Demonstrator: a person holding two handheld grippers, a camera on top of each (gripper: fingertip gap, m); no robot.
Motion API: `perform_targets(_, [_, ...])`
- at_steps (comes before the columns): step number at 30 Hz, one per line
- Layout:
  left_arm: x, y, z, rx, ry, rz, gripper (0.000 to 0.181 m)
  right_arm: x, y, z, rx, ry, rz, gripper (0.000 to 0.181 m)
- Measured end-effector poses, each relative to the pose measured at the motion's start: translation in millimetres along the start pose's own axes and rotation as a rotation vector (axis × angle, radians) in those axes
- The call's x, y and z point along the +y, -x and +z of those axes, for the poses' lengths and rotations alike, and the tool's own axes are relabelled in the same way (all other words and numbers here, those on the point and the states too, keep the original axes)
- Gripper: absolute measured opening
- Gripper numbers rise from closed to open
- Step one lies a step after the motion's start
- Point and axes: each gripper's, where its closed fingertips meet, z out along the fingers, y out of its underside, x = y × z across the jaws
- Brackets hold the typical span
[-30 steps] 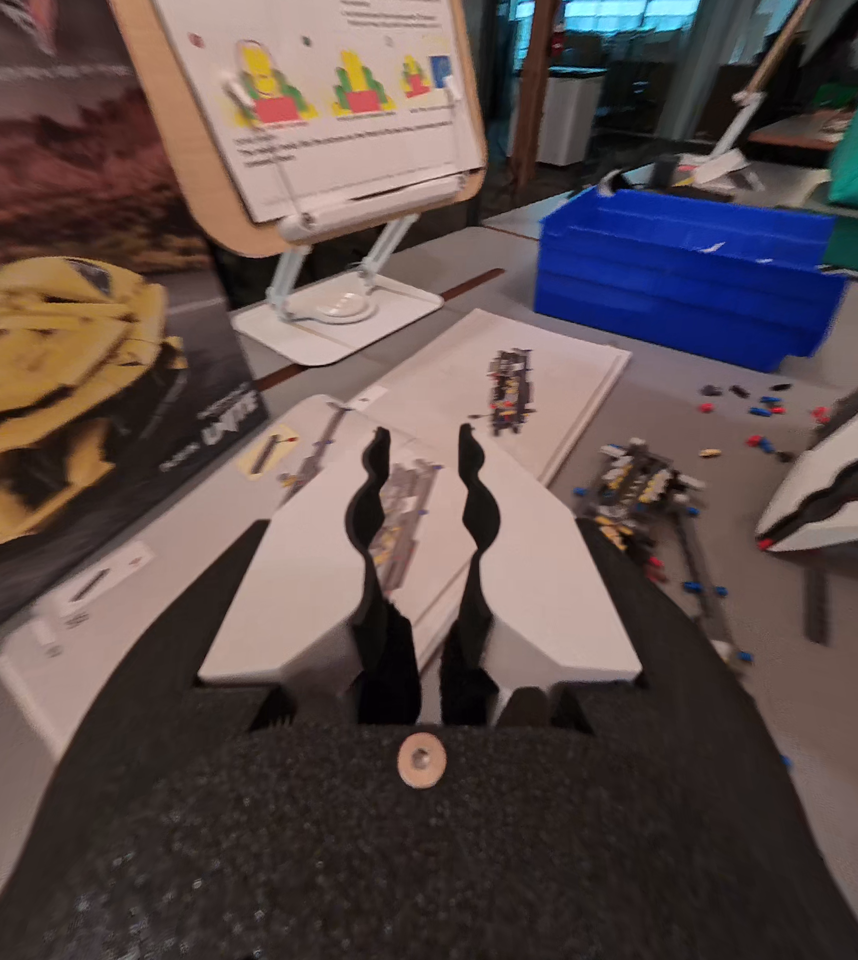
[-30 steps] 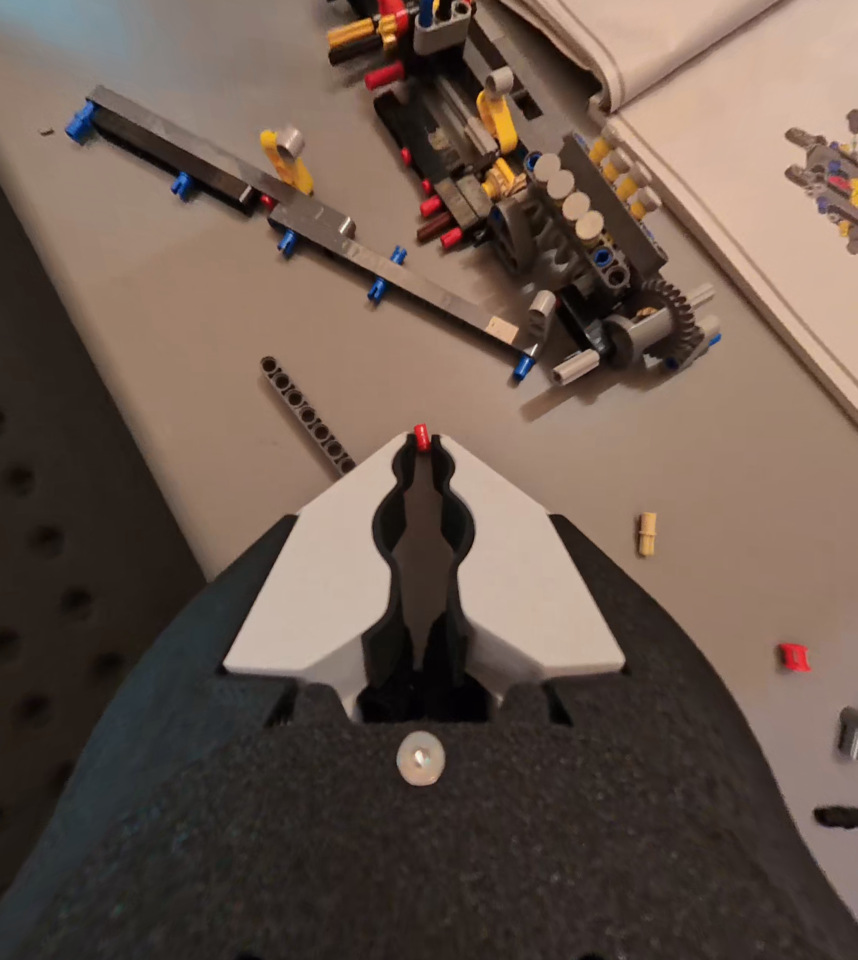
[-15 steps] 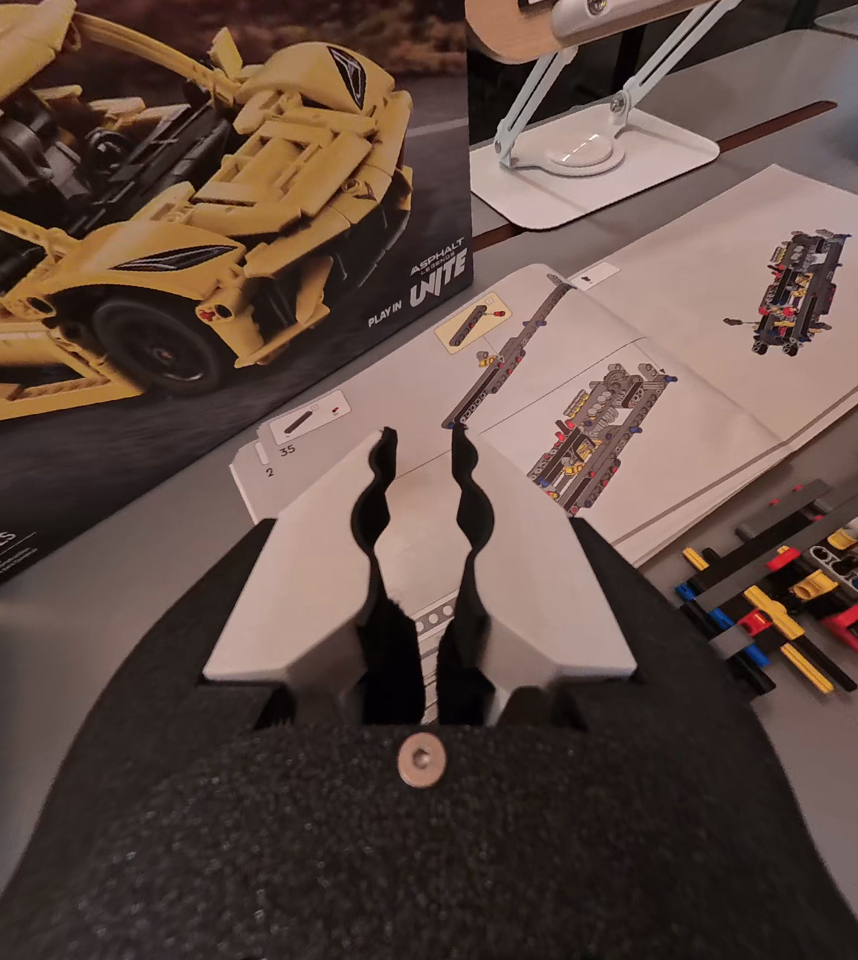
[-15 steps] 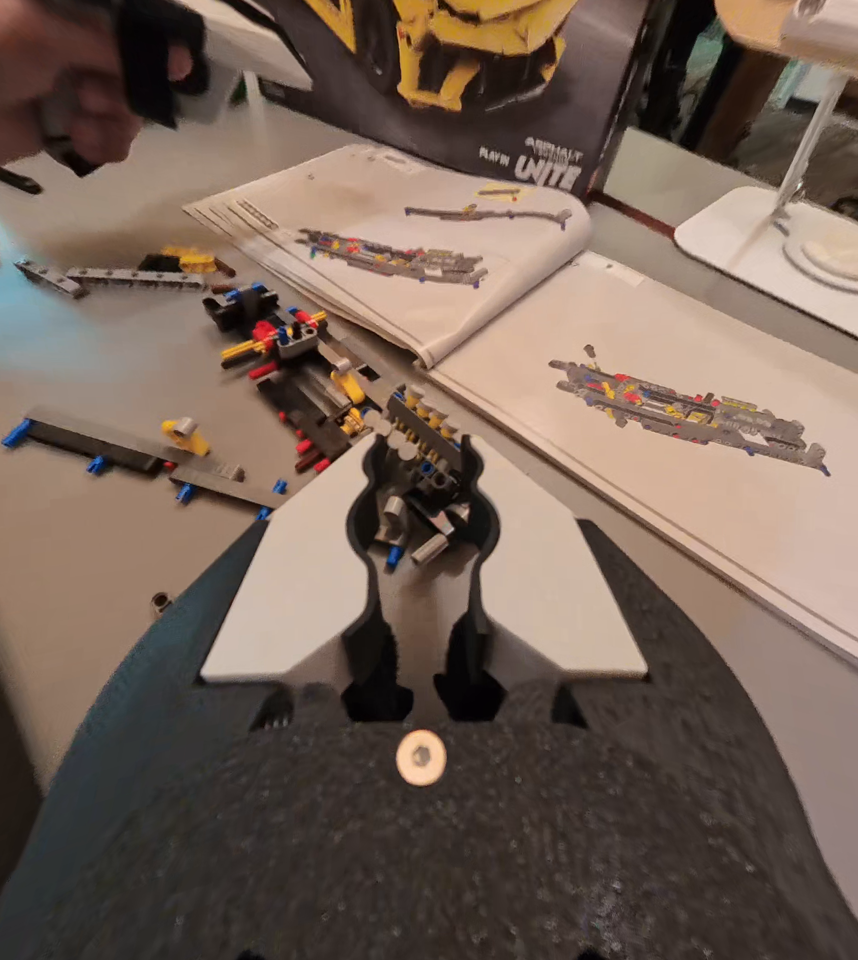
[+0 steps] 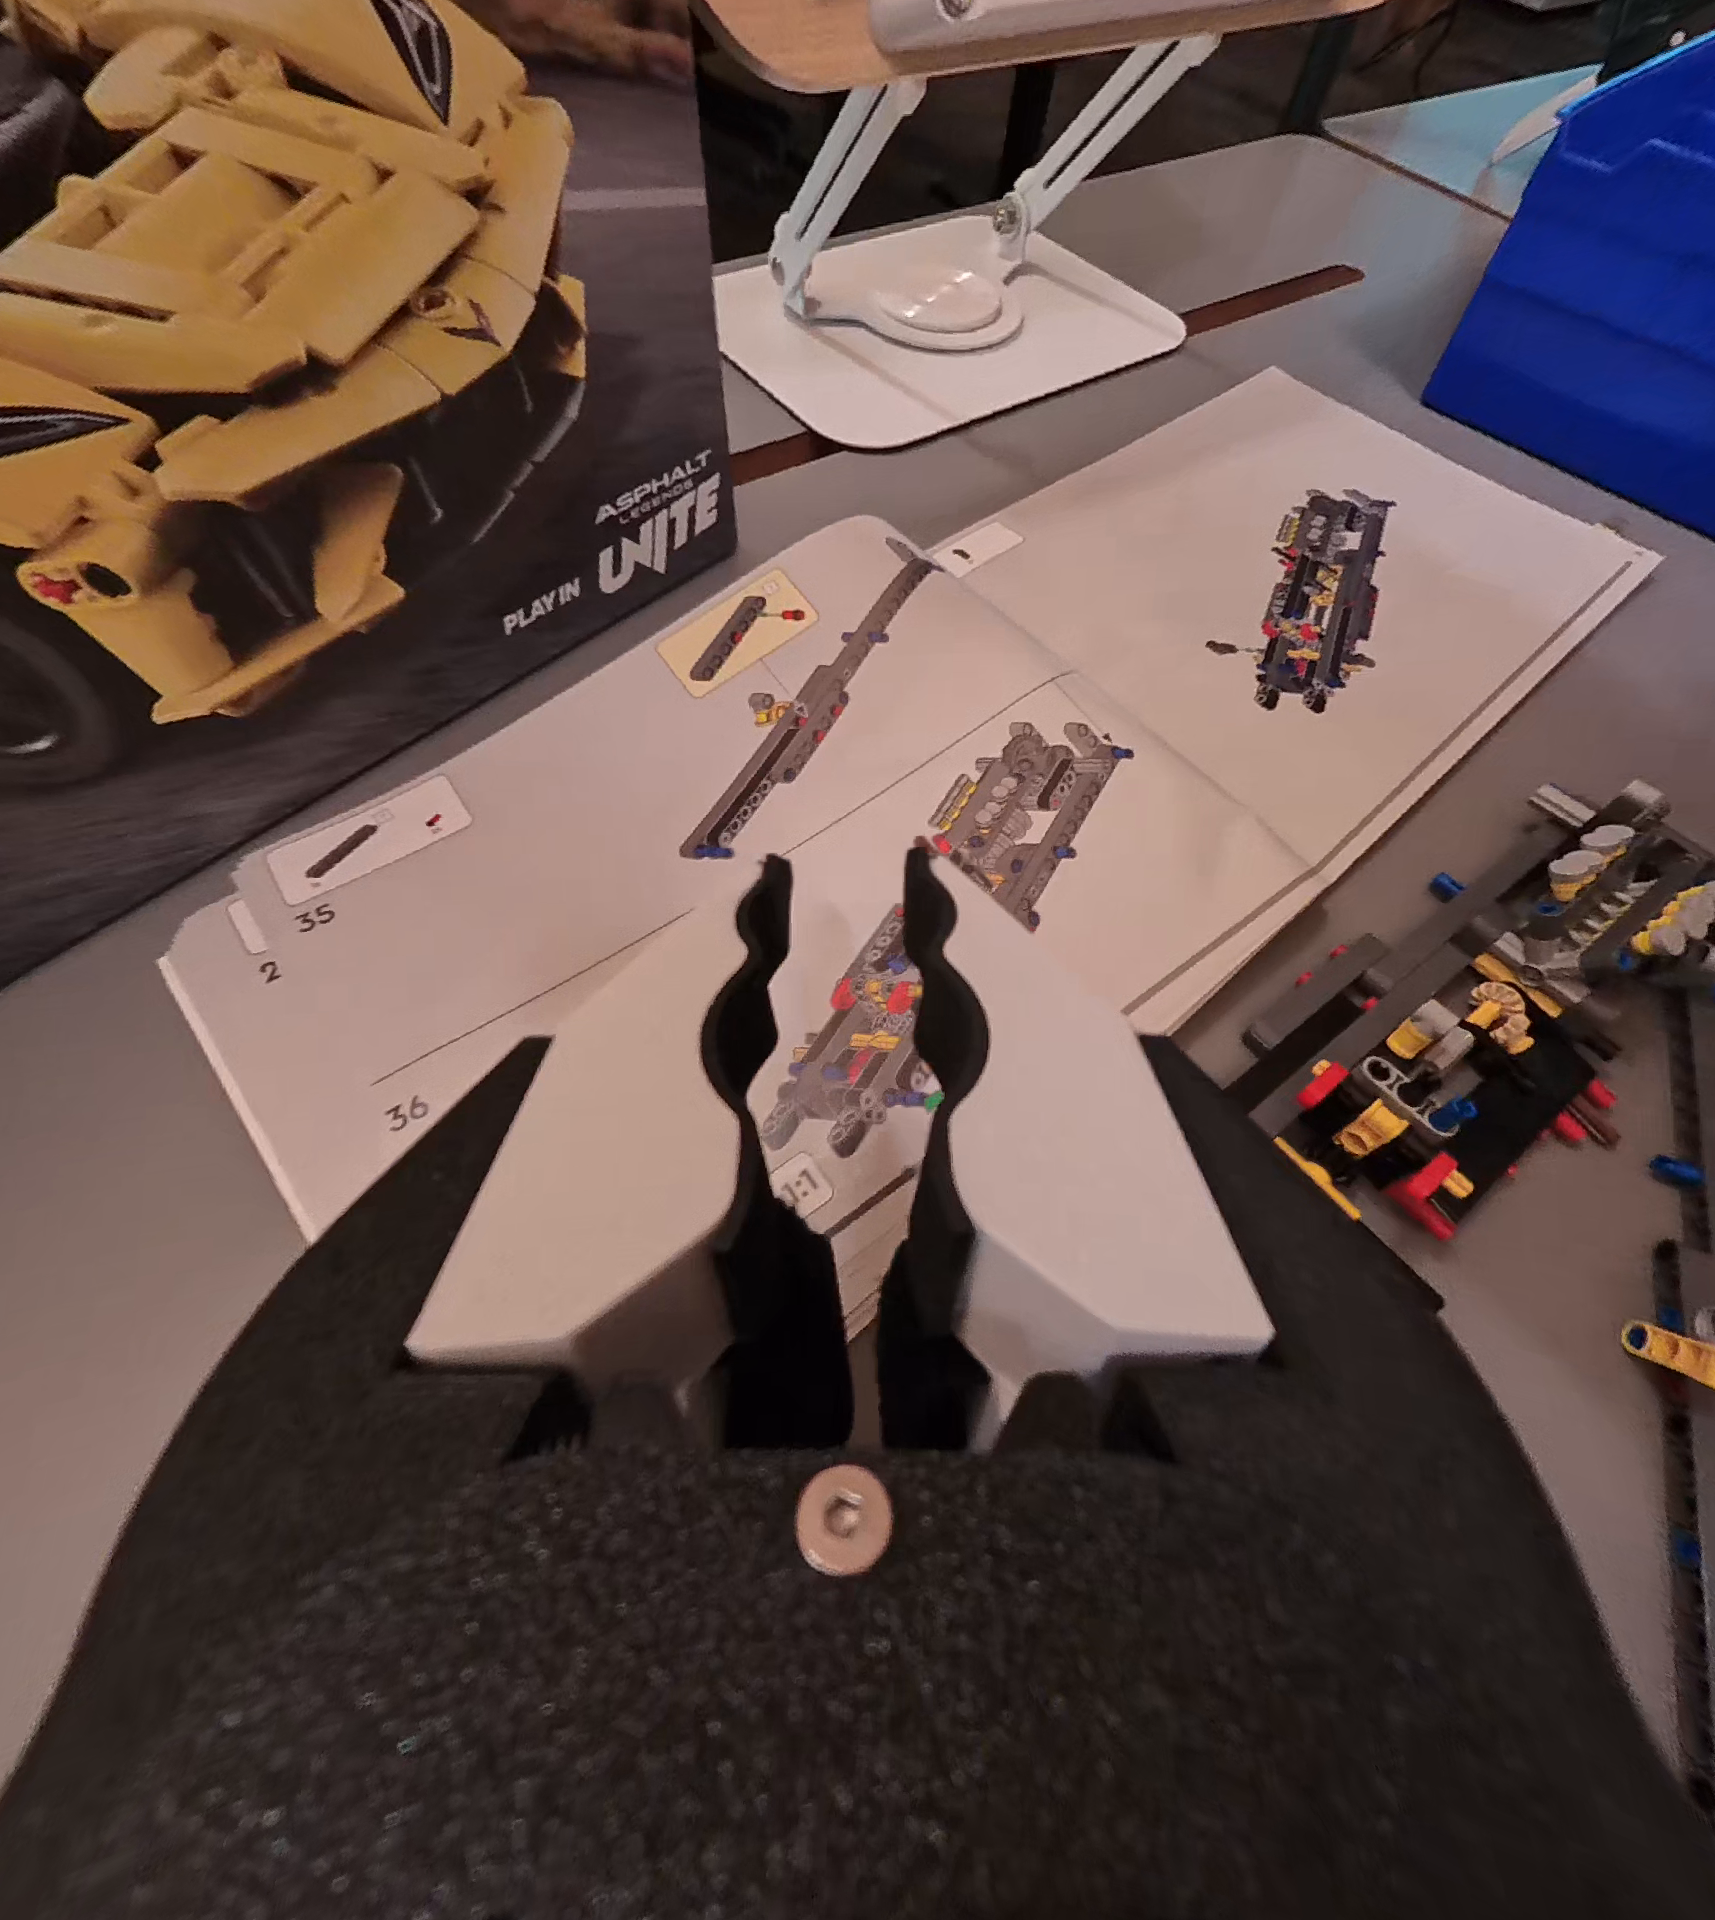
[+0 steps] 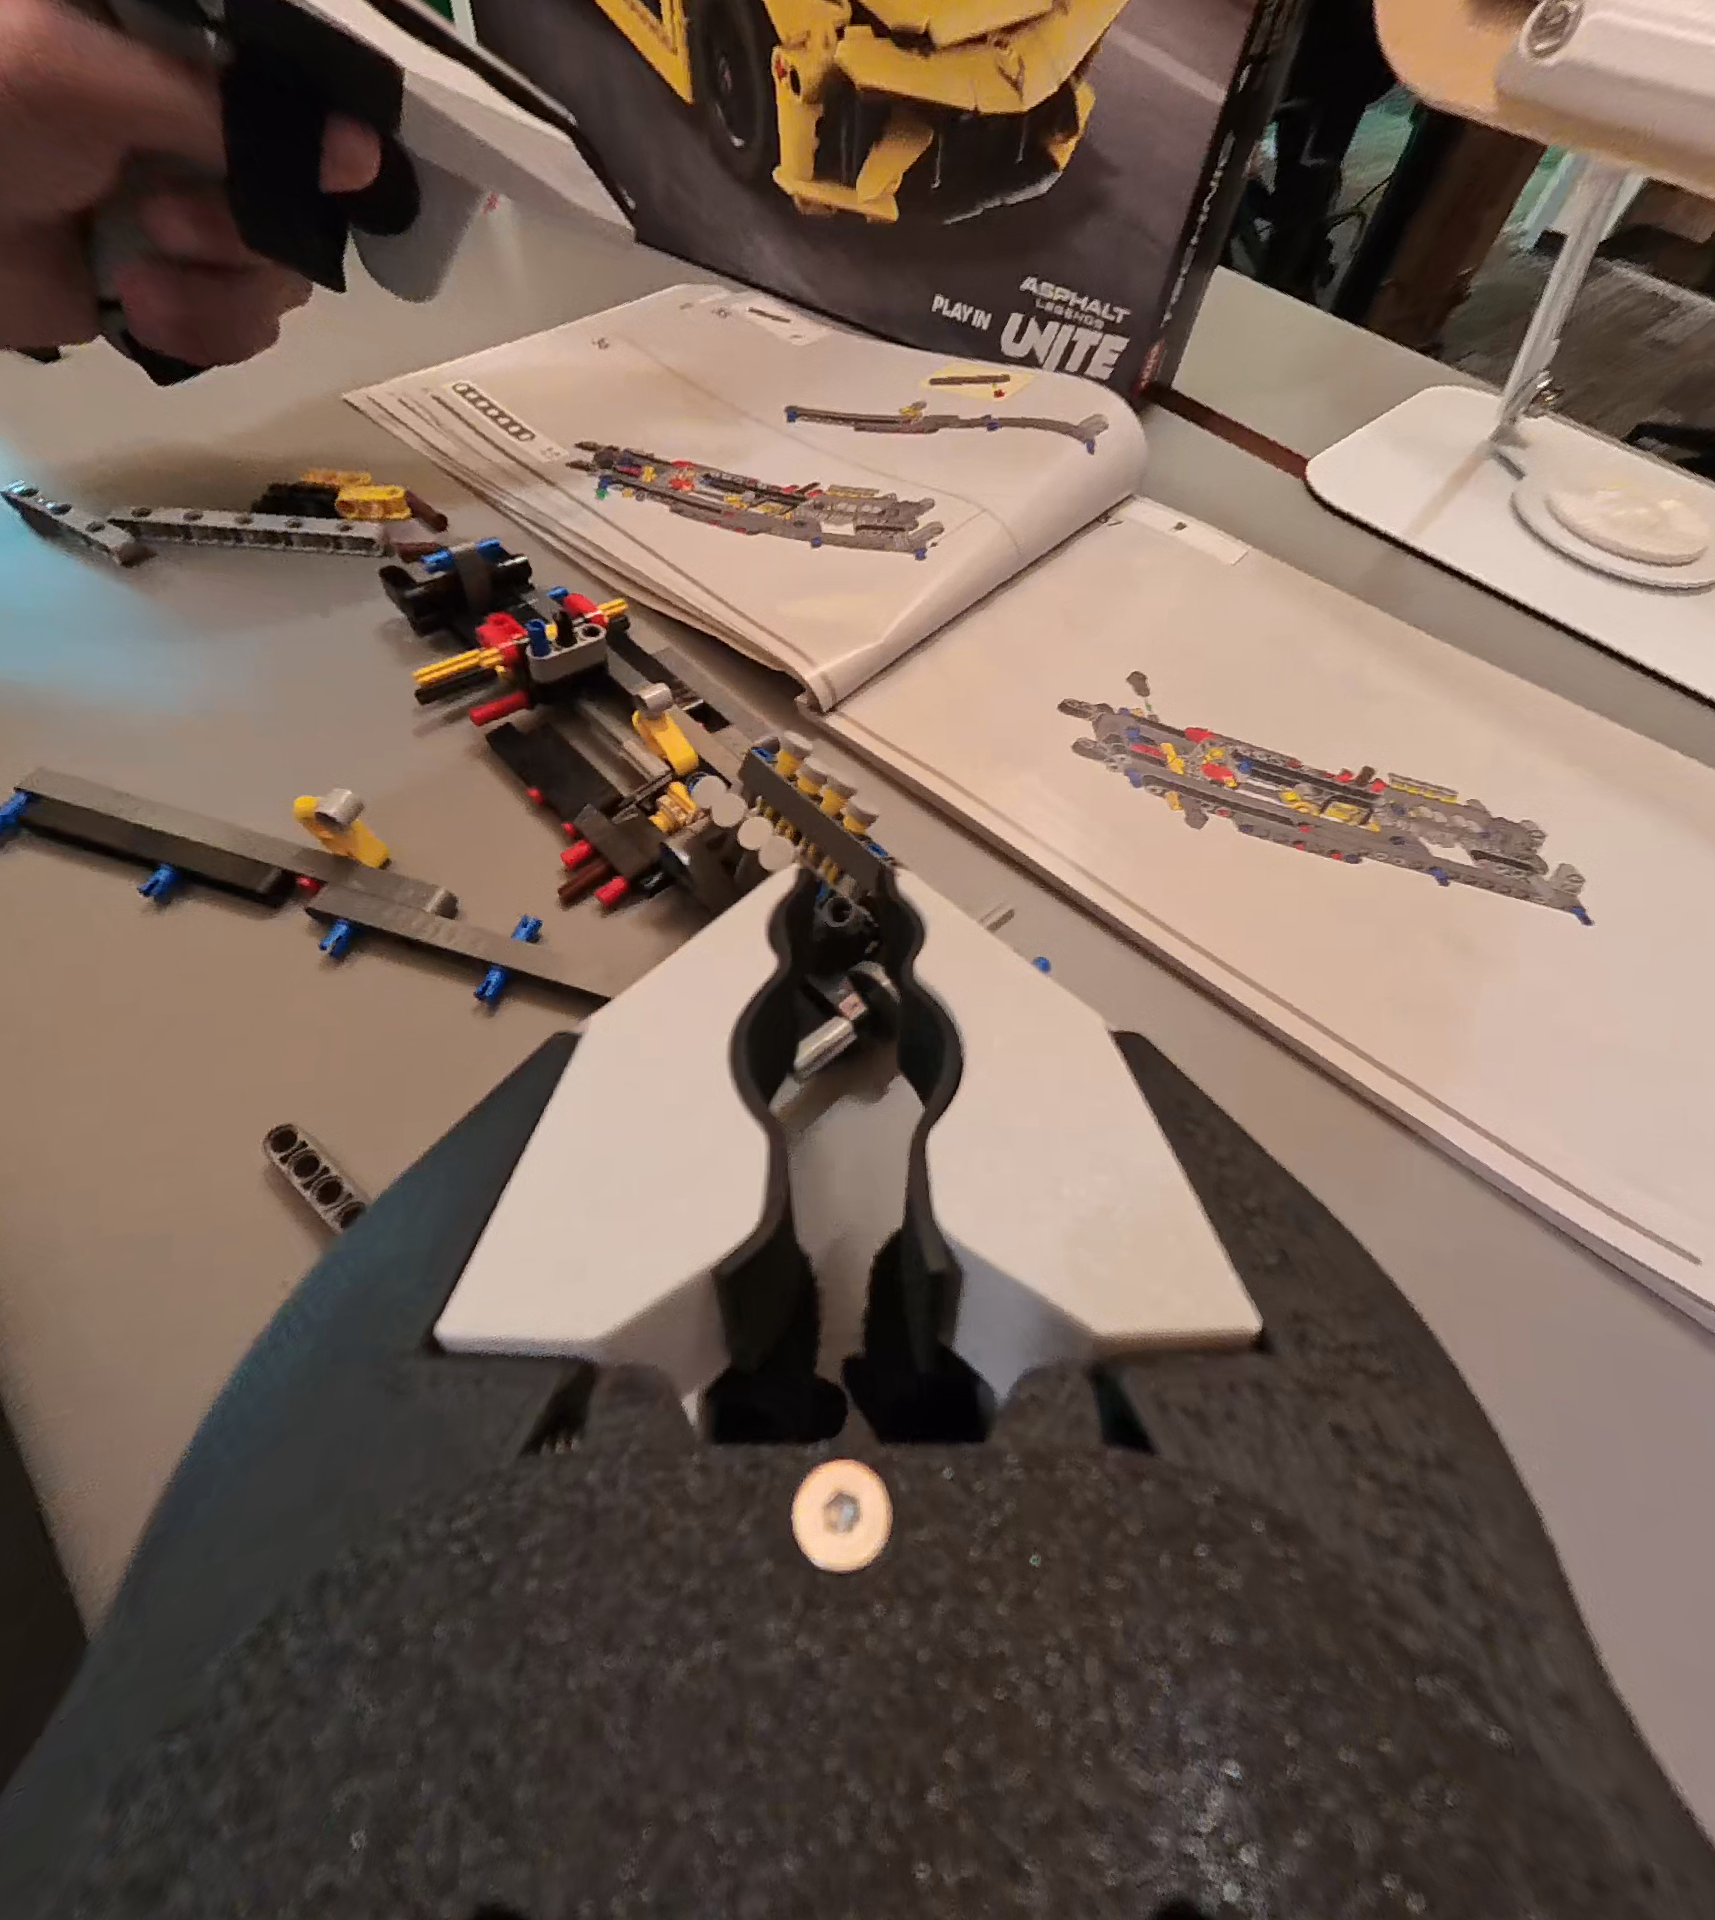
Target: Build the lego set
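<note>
Since a second ago we swung both open, empty grippers, left (image 5: 848, 871) and right (image 6: 837, 883), toward the half-built lego car (image 6: 624, 748), which lies just past our right tips.

My left gripper (image 5: 848, 868) has a wide body covered in coarse black foam that flares out like wings, with one round silver screw (image 5: 842, 1520) set in a pale washer at the middle of its front edge. Its two fingers (image 5: 614, 1164) are flat, pale grey wedges that taper forward, each lined on the inner side with a wavy black pad that bulges and narrows toward the tip. My right gripper (image 6: 837, 883) is the same build: black grainy foam, grey wedge fingers (image 6: 645, 1164), black scalloped lining, and a silver screw (image 6: 840, 1514) in the same spot. A black strap (image 6: 302, 156) wraps the left gripper's handle under my hand (image 6: 53, 177).
</note>
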Motion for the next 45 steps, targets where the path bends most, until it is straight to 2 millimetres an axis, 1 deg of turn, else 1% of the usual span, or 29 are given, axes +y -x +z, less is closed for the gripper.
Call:
perform_targets(2, [-1.6, -2.6, -0.2, -0.011, -0.004, 0.052, 0.021, 3.2, 7.5, 1.7, -0.044, 0.021, -0.007, 0.013])
perform_targets(3, [-3.3, -2.8, -0.9, -0.027, -0.011, 0.087, 0.021, 6.9, 15.3, 3.2, -0.092, 0.041, -0.014, 0.013])
perform_targets(5, [-7.7, -6.3, -2.9, -0.043, -0.035, 0.148, 0.021, 19.8, 37.4, 2.1, -0.237, 0.119, -0.015, 0.010])
perform_targets(6, [-10.2, -9.6, -3.9, -0.038, -0.051, 0.166, 0.021, 24.1, 51.6, -2.7, -0.336, 0.149, -0.008, 0.011])
perform_targets(7, [-12.6, -15.3, -4.9, -0.014, -0.071, 0.175, 0.021, 28.3, 61.5, -9.5, -0.409, 0.177, -0.001, 0.014])
perform_targets(8, [-13.5, -23.4, -5.3, 0.028, -0.083, 0.179, 0.022, 33.4, 62.9, -15.5, -0.417, 0.222, -0.014, 0.019])
perform_targets(9, [-13.2, -30.3, -5.3, 0.063, -0.085, 0.179, 0.023, 36.2, 59.1, -21.6, -0.377, 0.269, -0.065, 0.022])
perform_targets(10, [-14.0, -36.1, -5.9, 0.090, -0.090, 0.178, 0.023, 33.0, 57.7, -29.0, -0.335, 0.283, -0.131, 0.022])
perform_targets(12, [-18.0, -51.6, -9.1, 0.163, -0.118, 0.181, 0.023, 23.3, 67.5, -44.2, -0.314, 0.299, -0.235, 0.019])
perform_targets(13, [-20.2, -58.9, -11.1, 0.195, -0.130, 0.179, 0.023, 24.2, 73.4, -49.2, -0.317, 0.328, -0.269, 0.019])
perform_targets(14, [-22.5, -66.6, -13.2, 0.230, -0.146, 0.178, 0.023, 30.5, 81.4, -53.3, -0.343, 0.376, -0.296, 0.021])
perform_targets(15, [-24.1, -74.9, -15.6, 0.270, -0.157, 0.177, 0.023, 36.9, 84.6, -54.3, -0.348, 0.418, -0.326, 0.023])
perform_targets(16, [-25.8, -83.0, -18.5, 0.311, -0.167, 0.174, 0.022, 39.0, 84.0, -52.0, -0.328, 0.427, -0.347, 0.027])
perform_targets(19, [-34.9, -106.9, -31.4, 0.426, -0.231, 0.182, 0.022, 43.7, 92.9, -45.2, -0.352, 0.413, -0.370, 0.026])
perform_targets(21, [-35.9, -130.8, -44.7, 0.571, -0.239, 0.156, 0.022, 58.2, 90.7, -42.5, -0.350, 0.478, -0.385, 0.026])
perform_targets(23, [-34.6, -150.9, -54.9, 0.691, -0.206, 0.099, 0.022, 67.2, 87.6, -39.1, -0.343, 0.503, -0.382, 0.025])
perform_targets(24, [-32.9, -161.2, -59.5, 0.754, -0.182, 0.067, 0.023, 66.3, 89.6, -38.1, -0.356, 0.487, -0.366, 0.021])
perform_targets(26, [-26.8, -181.9, -69.3, 0.886, -0.125, 0.021, 0.024, 67.6, 90.1, -36.6, -0.366, 0.489, -0.358, 0.006])
perform_targets(27, [-21.9, -190.5, -72.4, 0.933, -0.091, 0.017, 0.025, 66.9, 87.8, -35.1, -0.350, 0.493, -0.372, 0.006])
perform_targets(29, [-2.6, -206.8, -77.3, 1.011, 0.020, 0.046, 0.028, 59.8, 82.7, -33.3, -0.299, 0.485, -0.462, 0.006])
perform_targets(31, [19.5, -216.9, -76.9, 1.029, 0.138, 0.102, 0.035, 36.1, 85.3, -33.9, -0.247, 0.403, -0.631, 0.006])
perform_targets(33, [35.1, -225.6, -78.9, 1.042, 0.207, 0.160, 0.038, 8.6, 93.5, -37.4, -0.202, 0.324, -0.817, 0.006])
perform_targets(34, [40.1, -229.5, -79.6, 1.048, 0.227, 0.178, 0.038, -2.3, 95.8, -39.3, -0.168, 0.311, -0.907, 0.006])
perform_targets(36, [45.7, -236.3, -80.7, 1.058, 0.250, 0.197, 0.037, -18.1, 103.7, -43.4, -0.143, 0.296, -1.061, 0.006])
perform_targets(37, [48.3, -239.4, -82.2, 1.071, 0.258, 0.205, 0.032, -23.9, 108.8, -44.8, -0.148, 0.287, -1.118, 0.006])
perform_targets(38, [50.7, -241.8, -82.9, 1.080, 0.266, 0.213, 0.026, -27.5, 111.6, -45.3, -0.149, 0.291, -1.160, 0.006])
perform_targets(39, [52.2, -243.0, -82.3, 1.080, 0.269, 0.217, 0.018, -30.2, 111.0, -45.1, -0.137, 0.310, -1.193, 0.006])
perform_targets(41, [52.3, -245.7, -83.8, 1.102, 0.268, 0.208, 0.008, -33.4, 108.0, -43.0, -0.126, 0.342, -1.239, 0.006])
perform_targets(45, [50.8, -243.1, -82.0, 1.098, 0.254, 0.206, 0.008, -35.4, 105.8, -39.1, -0.131, 0.353, -1.276, 0.006])
